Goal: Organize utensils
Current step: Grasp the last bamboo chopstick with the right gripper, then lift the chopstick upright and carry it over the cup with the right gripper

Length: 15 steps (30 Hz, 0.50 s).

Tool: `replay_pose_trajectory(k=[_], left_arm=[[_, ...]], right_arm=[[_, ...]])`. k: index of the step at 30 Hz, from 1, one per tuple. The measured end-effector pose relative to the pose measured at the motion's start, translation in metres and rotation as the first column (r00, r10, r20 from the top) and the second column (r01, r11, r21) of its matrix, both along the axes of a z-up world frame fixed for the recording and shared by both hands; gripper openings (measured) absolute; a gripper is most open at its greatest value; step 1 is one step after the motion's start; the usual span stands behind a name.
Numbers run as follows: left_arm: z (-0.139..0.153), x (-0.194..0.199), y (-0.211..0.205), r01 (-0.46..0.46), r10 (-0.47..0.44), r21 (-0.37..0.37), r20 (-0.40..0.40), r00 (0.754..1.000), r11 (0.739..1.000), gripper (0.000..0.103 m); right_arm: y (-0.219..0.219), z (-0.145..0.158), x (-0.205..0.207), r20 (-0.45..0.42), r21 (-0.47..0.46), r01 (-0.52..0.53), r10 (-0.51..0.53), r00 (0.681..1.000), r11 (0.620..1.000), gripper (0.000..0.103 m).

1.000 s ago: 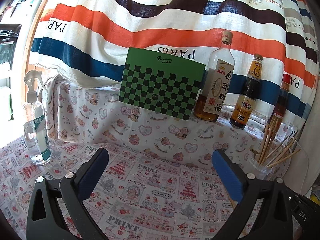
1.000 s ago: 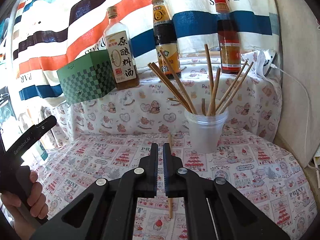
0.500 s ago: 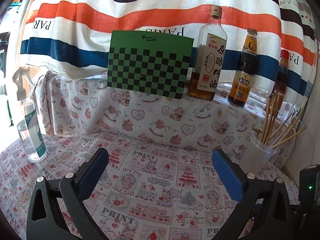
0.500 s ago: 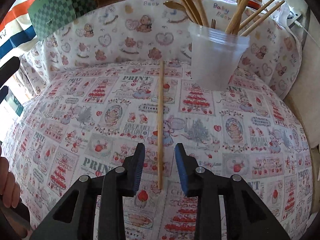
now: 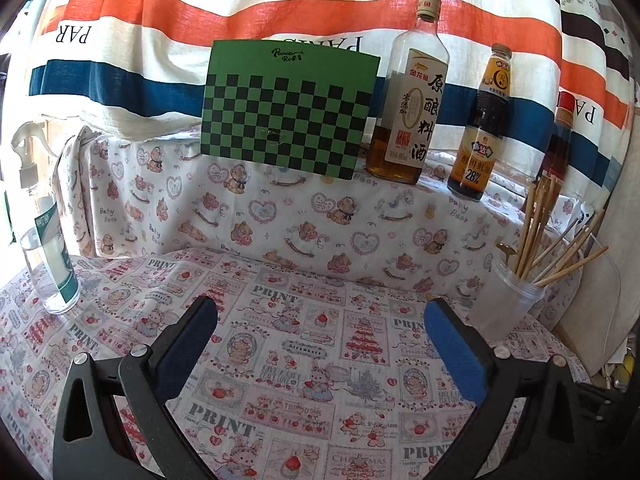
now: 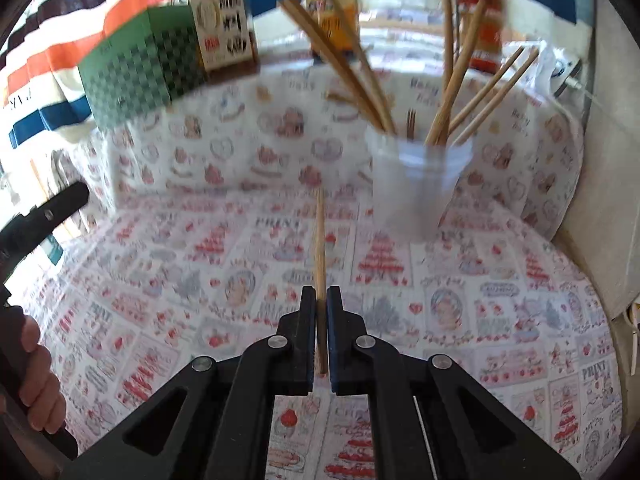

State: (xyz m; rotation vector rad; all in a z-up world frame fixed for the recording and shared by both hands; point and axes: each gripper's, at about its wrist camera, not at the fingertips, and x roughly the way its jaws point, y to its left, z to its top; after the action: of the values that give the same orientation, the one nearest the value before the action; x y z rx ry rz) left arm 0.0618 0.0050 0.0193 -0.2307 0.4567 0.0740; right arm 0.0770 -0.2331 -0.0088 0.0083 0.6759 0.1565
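A single wooden chopstick (image 6: pixel 320 248) is being pinched near its rear end by the right gripper (image 6: pixel 321 304), jaws clamped on it, its tip pointing just left of the plastic cup (image 6: pixel 416 188) of chopsticks. Light, stiff and smooth, it is likely to swivel when gripped so far from its middle. The left gripper (image 5: pixel 320 332) is being held wide apart, empty, left of the cup.

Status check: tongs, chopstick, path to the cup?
Right tongs shut on chopstick. Left tongs open, empty. Plastic cup ahead, path clear.

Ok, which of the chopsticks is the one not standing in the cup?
The single chopstick clamped between the right gripper pads, pointing toward the cup; all the others stand inside it.
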Motion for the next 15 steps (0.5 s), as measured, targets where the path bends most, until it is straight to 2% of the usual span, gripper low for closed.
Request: replay_pose_trajectory(k=[3,5,9,12,15], left_arm=[[0.001,-0.001,0.004,-0.019,0.019,-0.003,0.008,1.0,1.0,0.103],[0.001,-0.001,0.005,-0.016,0.016,-0.009,0.007,1.0,1.0,0.103],[0.002,-0.003,0.005,-0.016,0.016,-0.014,0.016,1.0,1.0,0.103],[0.003,-0.004,0.002,-0.003,0.003,-0.009,0.019,1.0,1.0,0.103],[0.004,-0.004,-0.002,0.013,-0.013,0.009,0.021,1.0,1.0,0.103]], right_arm=[[-0.012,0.022,-0.016,0.133,0.023,0.07,-0.073,0.988,0.997,0.006],[-0.022,0.035,-0.025,0.198,0.065,0.077,-0.089,0.976,0.995,0.006],[-0.041,0.046,-0.027,0.228,0.178,0.056,-0.097,0.969,0.982,0.006],[-0.049,0.05,-0.028,0.225,0.199,0.103,-0.148,0.963,0.975,0.006],[-0.052,0.055,-0.033,0.253,0.231,0.063,-0.122,0.96,0.971,0.006]])
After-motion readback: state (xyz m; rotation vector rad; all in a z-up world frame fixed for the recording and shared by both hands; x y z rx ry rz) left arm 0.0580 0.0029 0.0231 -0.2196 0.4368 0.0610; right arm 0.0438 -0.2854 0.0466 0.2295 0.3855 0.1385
